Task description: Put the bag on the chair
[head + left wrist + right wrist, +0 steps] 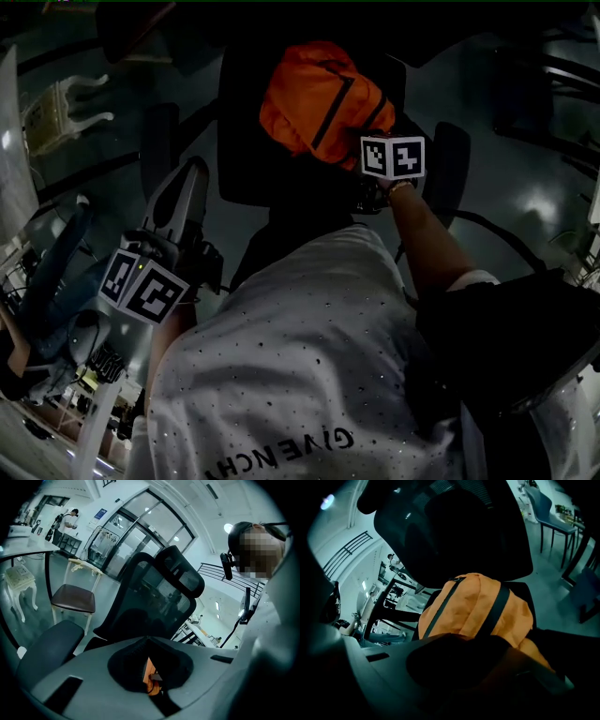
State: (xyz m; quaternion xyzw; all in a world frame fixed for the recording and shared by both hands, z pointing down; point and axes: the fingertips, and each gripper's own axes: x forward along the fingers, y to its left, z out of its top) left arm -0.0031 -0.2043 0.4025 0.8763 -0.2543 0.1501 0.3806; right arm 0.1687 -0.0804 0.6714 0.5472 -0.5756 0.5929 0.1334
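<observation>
- In the head view, the orange bag [319,98] is seen lying on the seat of the black office chair [242,159], between its two armrests.
- The right gripper [386,155] is held at the bag's near edge, with its marker cube just beside the fabric. The fingers themselves are covered by the cube.
- The left gripper [192,178] is held well apart from the bag, beside the chair's left armrest [159,136]. Its fingers are pointed away from the person and pressed together.
- In the left gripper view, the left gripper [147,641] is shown with its fingers clenched tip to tip and nothing between them.
- Beyond them the office chair [159,597] is seen from the side, with a padded armrest [47,648] close by. A wooden chair with a brown seat [72,597] is placed farther back.
- In the right gripper view, the right gripper [461,639] is shown in deep shadow, its fingers drawn together on the bag's lower fabric.
- The bag [478,606], crossed by black straps, is set upright against the chair's dark backrest [459,531].
</observation>
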